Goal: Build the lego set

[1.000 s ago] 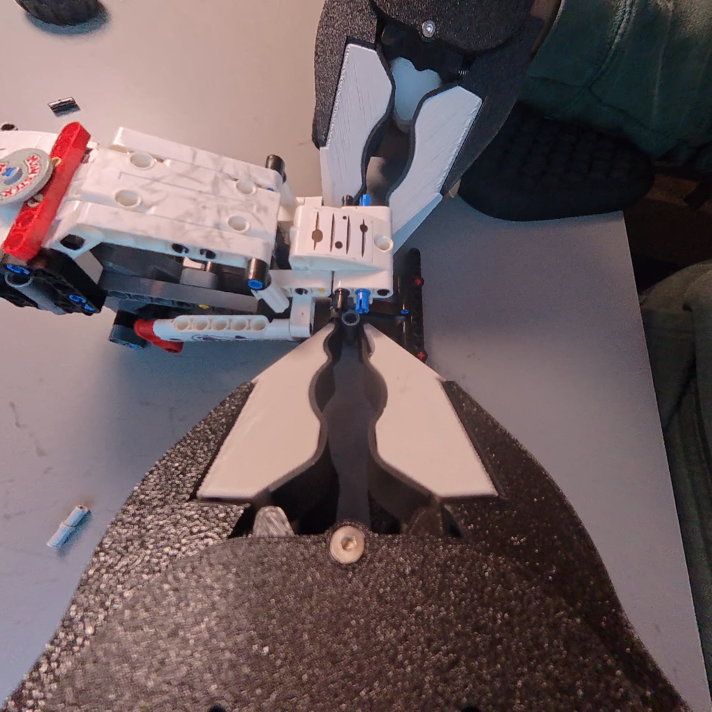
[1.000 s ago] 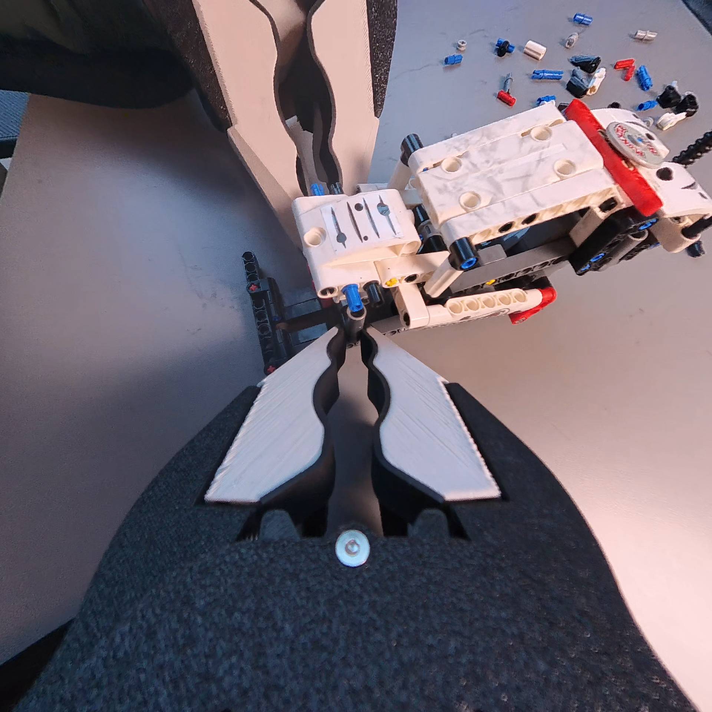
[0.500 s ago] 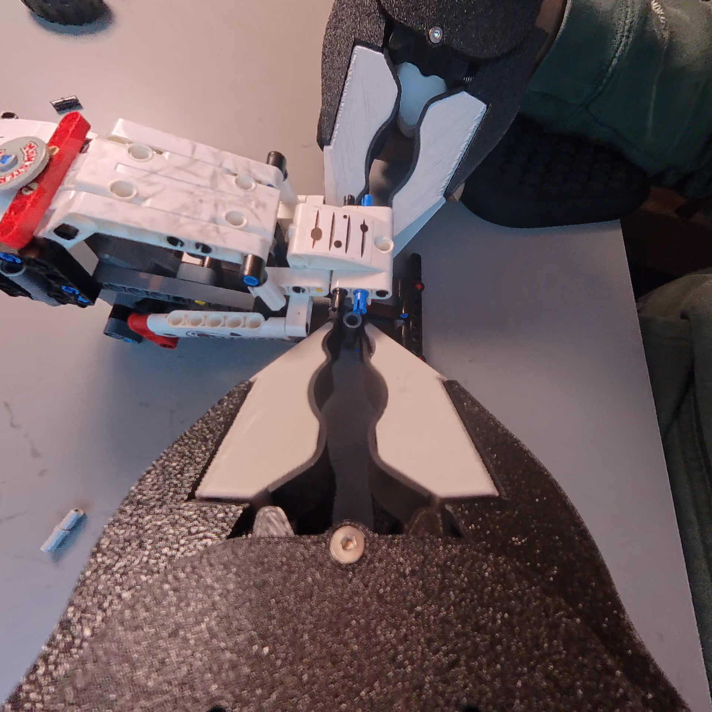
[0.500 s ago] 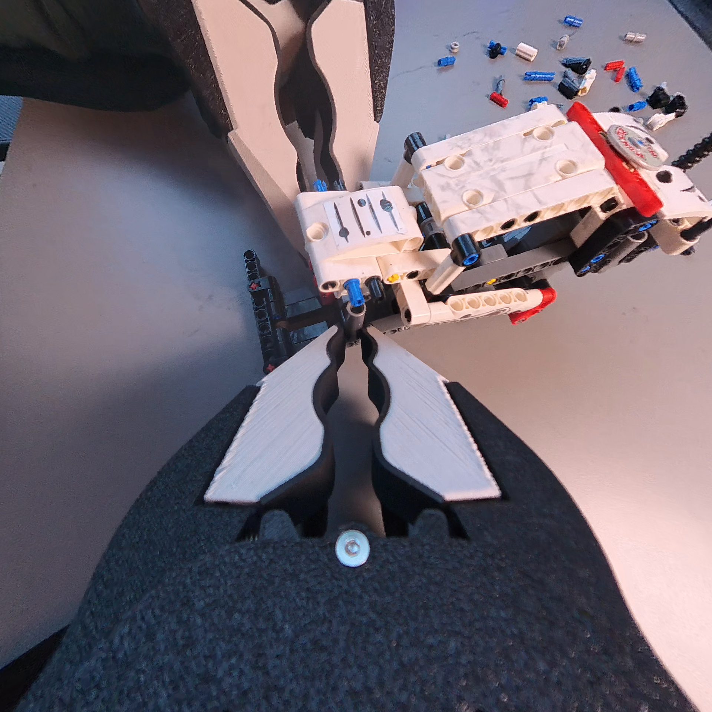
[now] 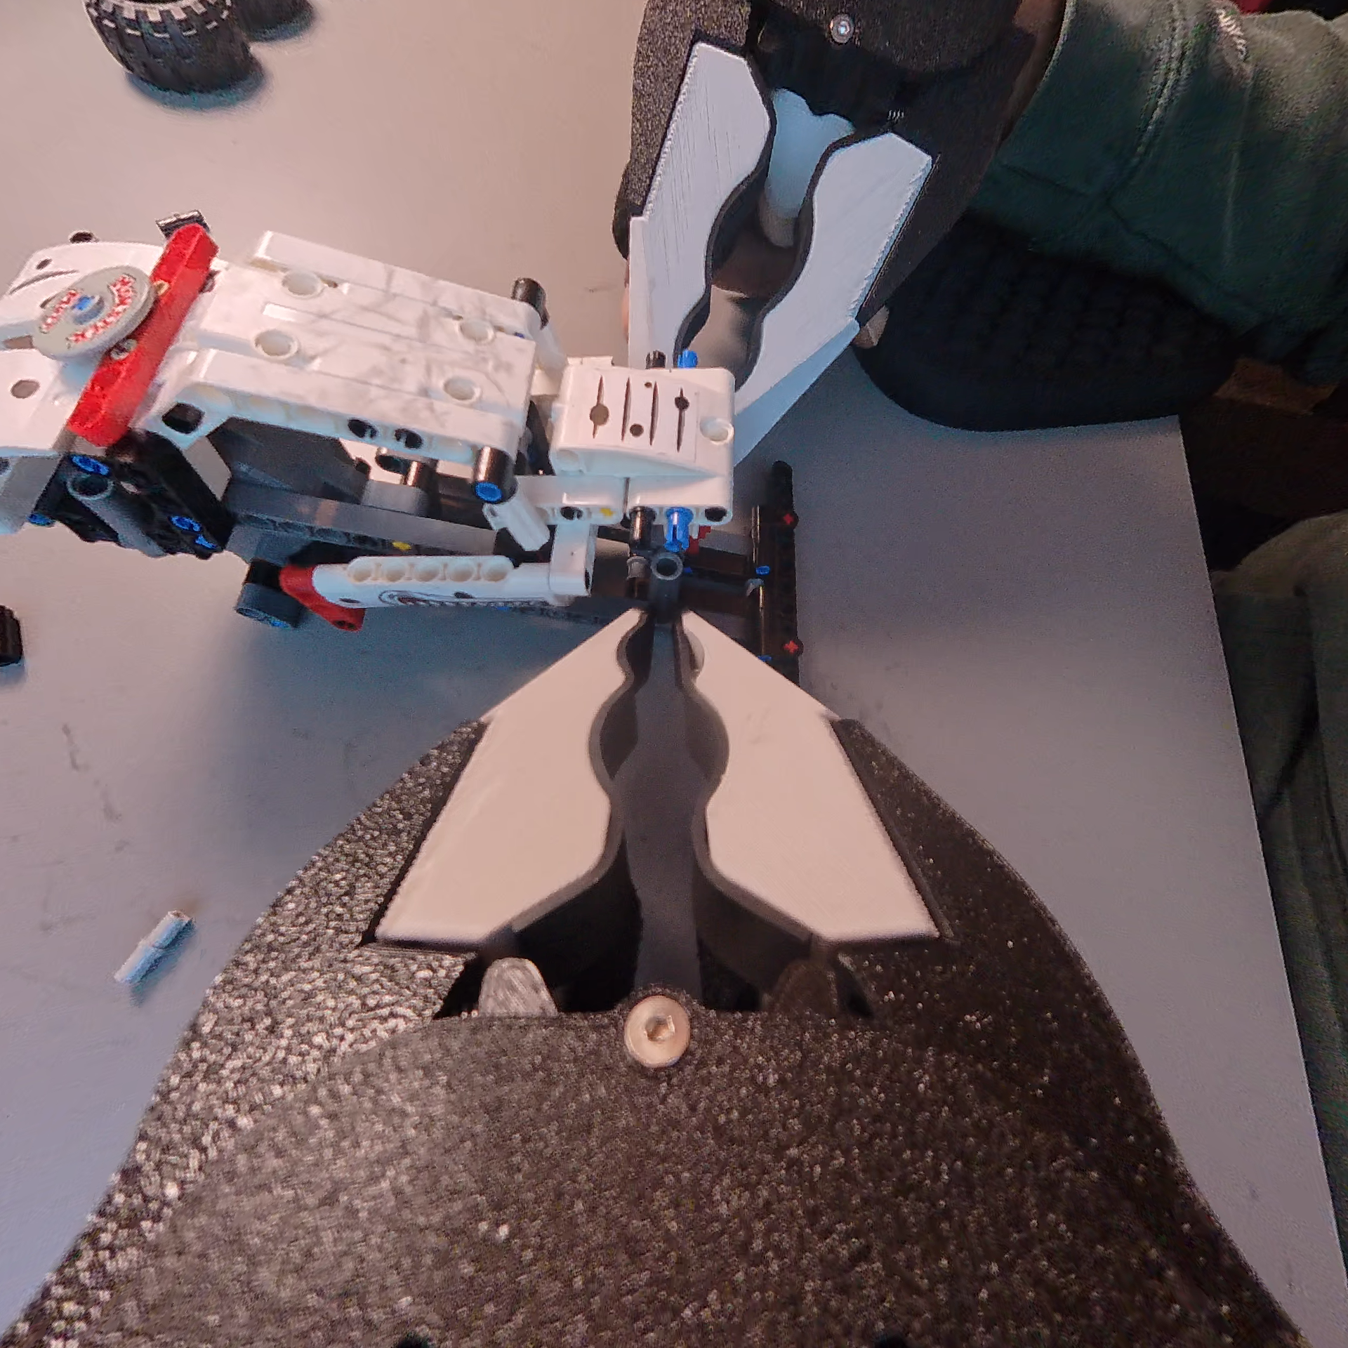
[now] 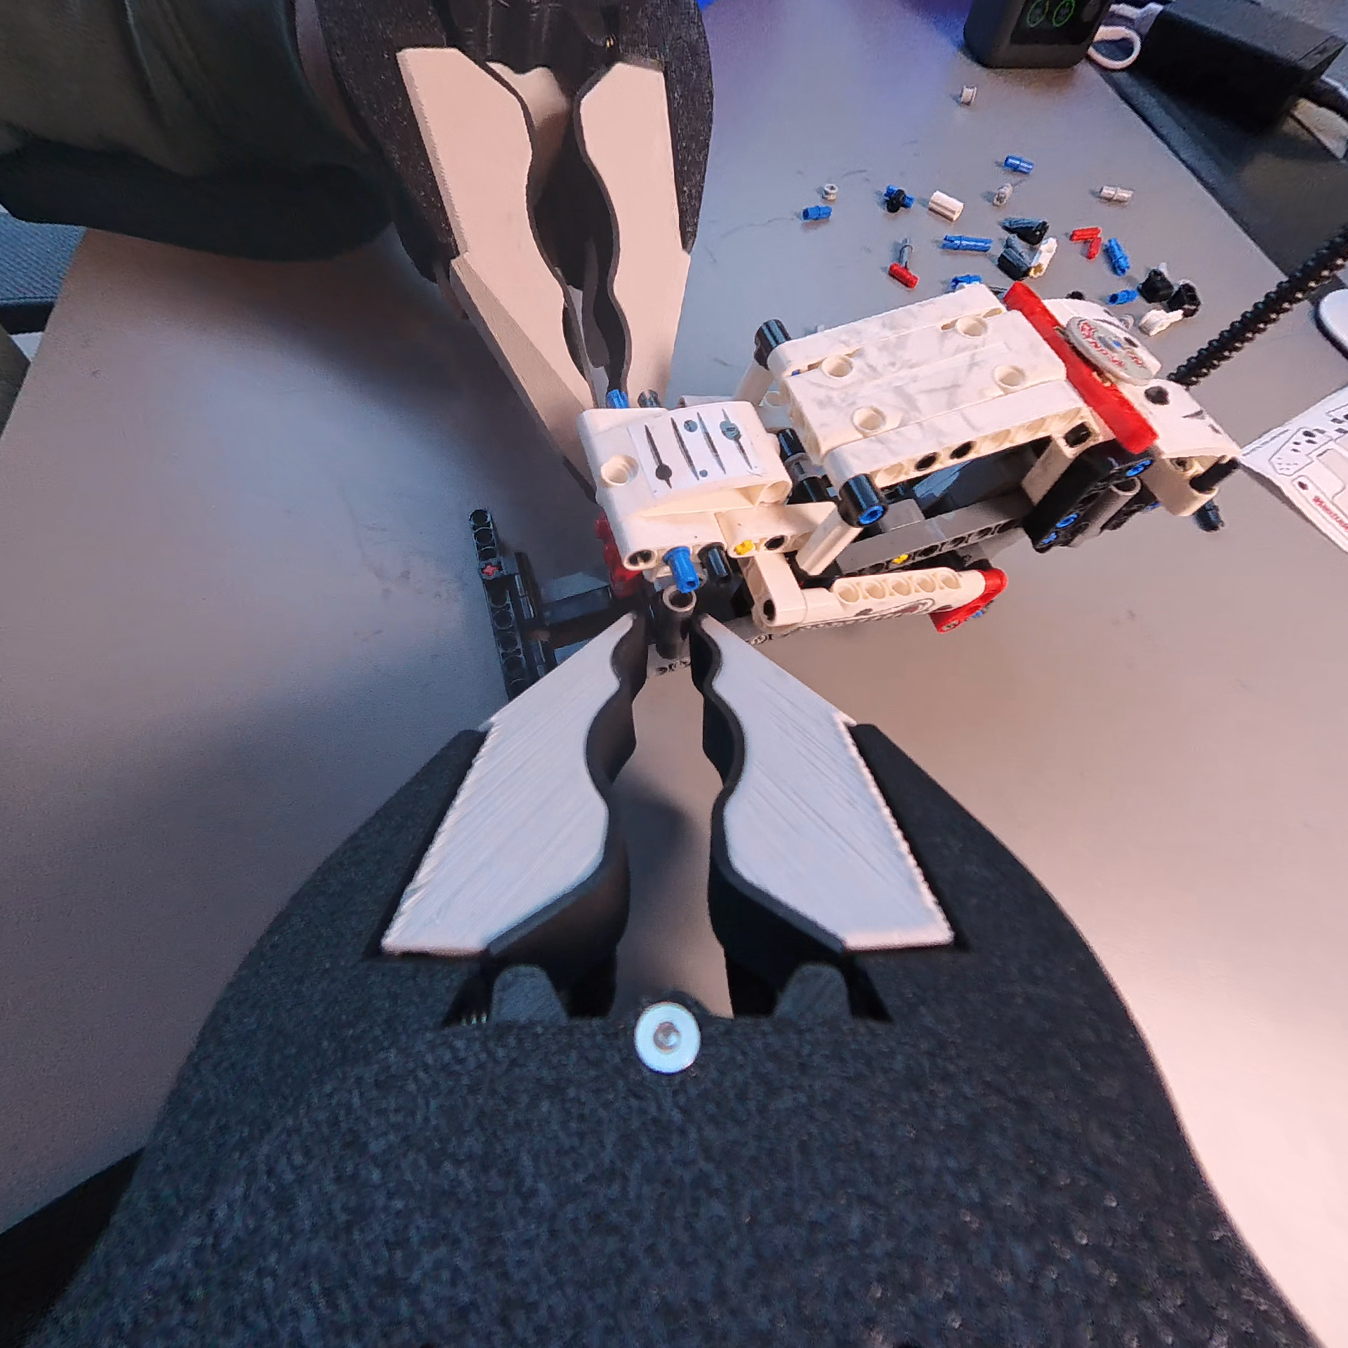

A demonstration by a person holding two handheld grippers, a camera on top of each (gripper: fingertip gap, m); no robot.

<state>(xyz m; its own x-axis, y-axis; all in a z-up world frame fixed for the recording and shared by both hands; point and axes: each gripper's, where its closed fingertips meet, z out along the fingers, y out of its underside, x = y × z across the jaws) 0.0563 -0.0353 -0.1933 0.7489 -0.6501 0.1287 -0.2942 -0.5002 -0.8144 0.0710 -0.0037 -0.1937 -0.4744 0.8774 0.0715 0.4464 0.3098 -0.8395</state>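
Note:
A white, red and black lego vehicle model (image 5: 350, 379) lies between my two grippers; it also shows in the right wrist view (image 6: 912, 408). My left gripper (image 5: 660, 620) is shut on a dark grey connector (image 5: 664, 572) on the model's near side, below a blue pin (image 5: 677, 521). My right gripper (image 6: 669, 631) is shut on a dark connector (image 6: 678, 602) on the opposite side. Each gripper shows across the model in the other's view, the right gripper in the left wrist view (image 5: 693, 357) and the left gripper in the right wrist view (image 6: 627, 394). A black beam (image 5: 777, 569) forms the model's end.
Several loose small lego parts (image 6: 1021, 241) lie behind the model. Black tyres (image 5: 175, 44) sit at the table's far left. A white pin (image 5: 153, 948) lies near my left gripper. A sticker sheet (image 6: 1306, 467) is at the right. The table edge (image 5: 1225, 693) runs close by.
Both grippers keep their hold. The model's far end has swung slightly. The right wrist view now takes in more of the far table.

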